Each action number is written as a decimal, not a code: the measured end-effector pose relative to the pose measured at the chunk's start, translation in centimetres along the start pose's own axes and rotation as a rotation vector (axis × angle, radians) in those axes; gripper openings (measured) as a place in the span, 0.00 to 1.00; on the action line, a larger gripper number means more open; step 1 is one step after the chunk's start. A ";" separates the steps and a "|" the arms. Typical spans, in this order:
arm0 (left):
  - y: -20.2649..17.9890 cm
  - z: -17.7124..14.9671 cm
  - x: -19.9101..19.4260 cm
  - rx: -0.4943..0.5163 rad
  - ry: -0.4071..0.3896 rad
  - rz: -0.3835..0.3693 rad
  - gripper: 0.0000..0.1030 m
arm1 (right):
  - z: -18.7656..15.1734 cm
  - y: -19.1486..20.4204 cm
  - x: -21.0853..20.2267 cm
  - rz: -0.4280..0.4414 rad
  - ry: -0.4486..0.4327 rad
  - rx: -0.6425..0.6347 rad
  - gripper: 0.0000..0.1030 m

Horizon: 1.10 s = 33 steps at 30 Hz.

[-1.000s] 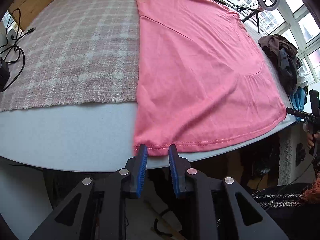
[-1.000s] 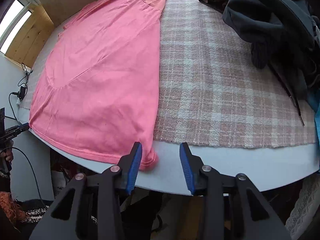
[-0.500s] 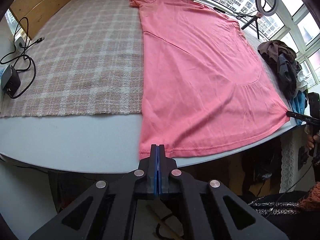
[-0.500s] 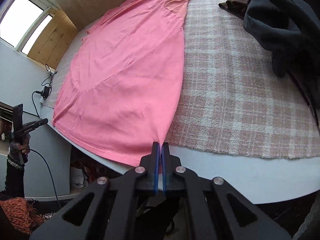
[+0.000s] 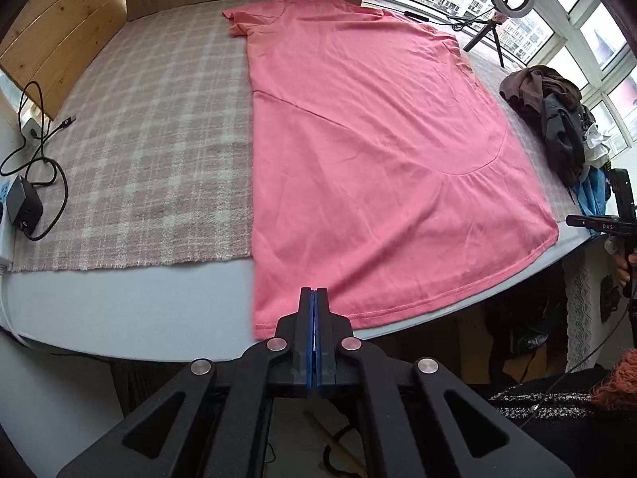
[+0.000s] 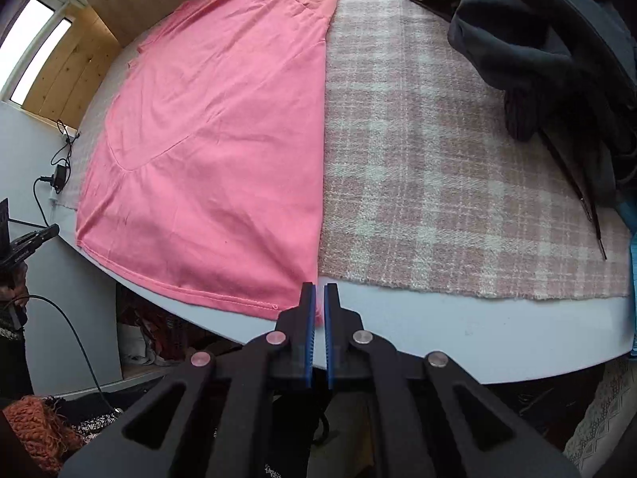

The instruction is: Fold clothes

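At table edge, both grippers (image 5: 314, 298) (image 6: 317, 298) on shirt (image 5: 378, 151) hem.

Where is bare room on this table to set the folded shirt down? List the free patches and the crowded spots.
Free: the plaid cloth between the shirt and the charger cable; the plaid strip between the shirt and the clothes pile; the bare table edge near the left gripper. Crowded: the pile side and the charger corner.

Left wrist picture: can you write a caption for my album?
Left gripper pinches the hem of a pink T-shirt spread flat on a plaid cloth.
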State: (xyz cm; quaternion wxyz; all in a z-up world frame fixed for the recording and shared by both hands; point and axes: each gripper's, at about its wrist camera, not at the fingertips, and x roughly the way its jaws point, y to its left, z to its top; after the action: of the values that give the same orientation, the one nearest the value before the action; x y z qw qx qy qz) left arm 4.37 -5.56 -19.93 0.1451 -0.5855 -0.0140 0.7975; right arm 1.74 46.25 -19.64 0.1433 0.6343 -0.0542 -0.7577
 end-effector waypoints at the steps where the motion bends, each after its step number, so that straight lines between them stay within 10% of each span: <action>1: -0.6 1.5 -0.8 0.028 -0.023 -0.012 0.00 | 0.8 0.4 -1.3 0.003 -0.034 -0.008 0.04; 14: -7.2 26.1 -5.3 0.359 -0.278 -0.019 0.00 | 18.8 2.8 -14.8 -0.132 -0.411 -0.050 0.05; 33: -29.5 46.3 18.9 0.751 0.016 -0.094 0.19 | 32.9 -6.4 7.5 0.018 -0.202 0.085 0.25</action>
State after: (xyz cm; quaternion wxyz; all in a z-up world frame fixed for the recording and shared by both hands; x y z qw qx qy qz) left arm -37.87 34.16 -17.28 0.3862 -0.4962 0.2538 0.7350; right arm -32.52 46.88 -22.22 0.1169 0.5595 -0.1063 -0.8136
